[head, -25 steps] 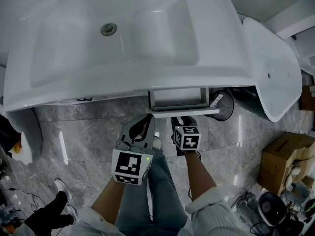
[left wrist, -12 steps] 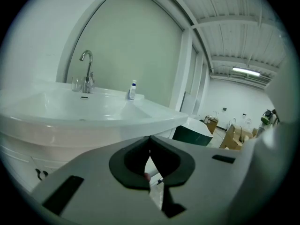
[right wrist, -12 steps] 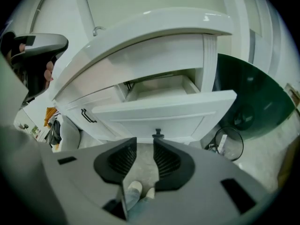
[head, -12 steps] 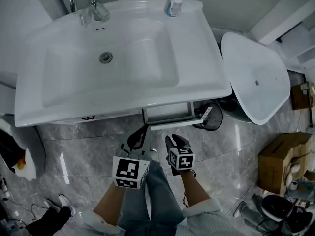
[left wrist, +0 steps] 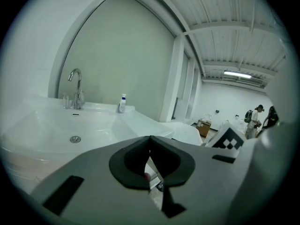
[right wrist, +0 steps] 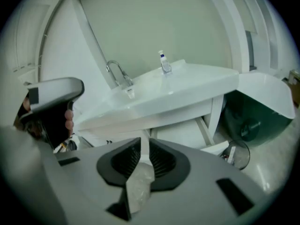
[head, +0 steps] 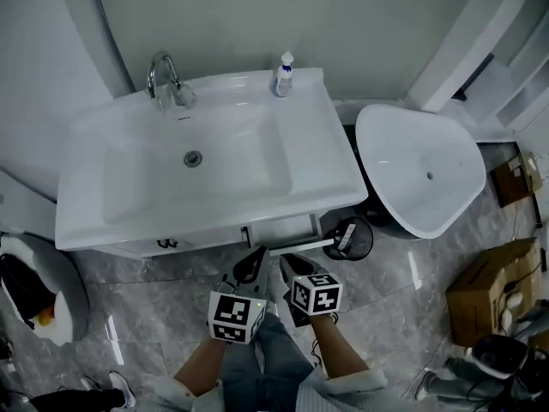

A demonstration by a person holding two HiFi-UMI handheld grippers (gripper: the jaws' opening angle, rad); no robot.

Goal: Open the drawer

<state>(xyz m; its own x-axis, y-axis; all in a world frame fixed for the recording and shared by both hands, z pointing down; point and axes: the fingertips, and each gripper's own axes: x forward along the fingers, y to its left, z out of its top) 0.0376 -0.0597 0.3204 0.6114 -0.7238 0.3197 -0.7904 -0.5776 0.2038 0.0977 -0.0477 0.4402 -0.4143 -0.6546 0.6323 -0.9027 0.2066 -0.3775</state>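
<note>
Under the white sink (head: 206, 174) the drawer (head: 281, 228) stands pulled out, its white front panel (head: 296, 245) toward me; the right gripper view shows the open drawer (right wrist: 180, 132) too. Both grippers hang in front of it, apart from the panel. My left gripper (head: 255, 257) has its jaws (left wrist: 150, 138) together at the tips with nothing between them. My right gripper (head: 288, 264) shows a narrow gap (right wrist: 145, 142) between its ribbed pads; its jaws have just been closing, and nothing is between them.
A faucet (head: 163, 80) and a soap bottle (head: 282, 74) stand at the sink's back. A second white basin (head: 420, 174) leans to the right, with a black bin (head: 347, 239) beside the drawer. A cardboard box (head: 493, 286) lies on the marble floor (head: 154, 299).
Both grippers have risen and drawn back from the drawer's front panel. The head view has pulled up, so the whole sink and the wall now show.
</note>
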